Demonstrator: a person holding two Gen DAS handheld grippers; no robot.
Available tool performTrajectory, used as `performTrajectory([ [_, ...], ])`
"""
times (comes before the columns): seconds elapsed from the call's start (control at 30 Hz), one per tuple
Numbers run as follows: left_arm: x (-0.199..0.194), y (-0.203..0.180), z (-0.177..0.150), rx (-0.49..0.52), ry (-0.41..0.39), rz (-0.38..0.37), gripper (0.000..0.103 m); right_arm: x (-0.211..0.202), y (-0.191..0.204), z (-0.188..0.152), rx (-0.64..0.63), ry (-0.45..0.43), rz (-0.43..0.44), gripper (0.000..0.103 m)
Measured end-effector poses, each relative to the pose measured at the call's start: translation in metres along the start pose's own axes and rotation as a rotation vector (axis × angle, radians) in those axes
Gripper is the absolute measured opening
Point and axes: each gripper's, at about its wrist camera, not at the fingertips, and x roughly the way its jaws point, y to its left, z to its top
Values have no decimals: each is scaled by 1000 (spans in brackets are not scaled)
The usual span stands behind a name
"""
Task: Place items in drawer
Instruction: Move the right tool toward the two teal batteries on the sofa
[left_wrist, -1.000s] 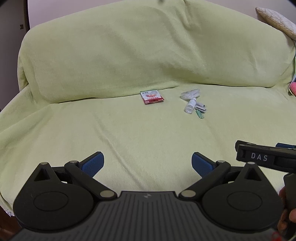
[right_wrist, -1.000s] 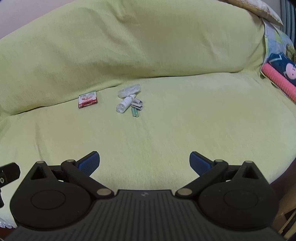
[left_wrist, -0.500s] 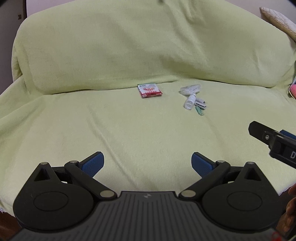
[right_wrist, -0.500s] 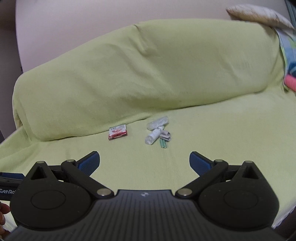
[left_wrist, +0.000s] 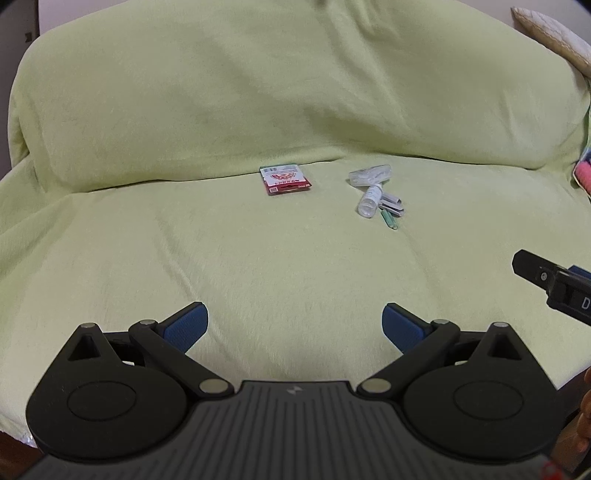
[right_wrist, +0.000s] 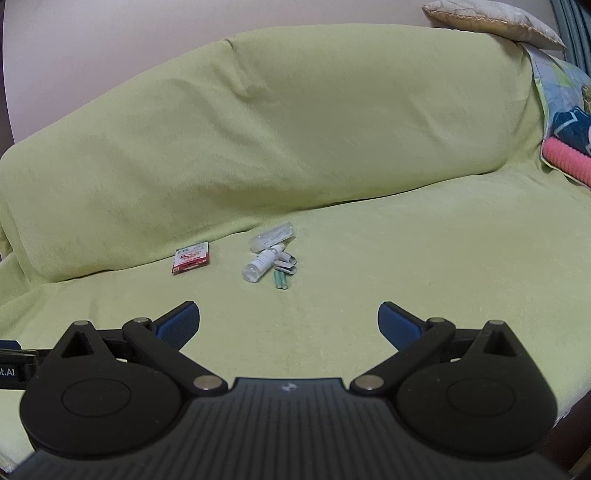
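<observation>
Both tools (left_wrist: 294, 325) (right_wrist: 288, 319) gaping, items (right_wrist: 271, 260) well ahead

A sofa (left_wrist: 258, 277) is draped in a light green cover. On the seat, near the backrest, a red packet (left_wrist: 285, 180) is laid flat. Well apart to its right, a small heap is gathered: a clear pouch (left_wrist: 369, 175), a bottle (left_wrist: 370, 201) on its side, and green tubes (left_wrist: 389, 220), touching.

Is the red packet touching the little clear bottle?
Apart. Both wrist views show bare green cover between the red packet and the clear bottle.
</observation>
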Motion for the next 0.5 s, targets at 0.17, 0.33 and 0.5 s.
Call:
performTrajectory([
  [0.17,7,-5,4,7,3,1,101,12,-8,18,16,45,-1,102],
  [0.33,12,-8,12,13,8,2,101,24,0,25,20,73,-34,102],
  [0.5,17,-12,16,19,7,1,101,34,1,28,-5,96,-34,101],
])
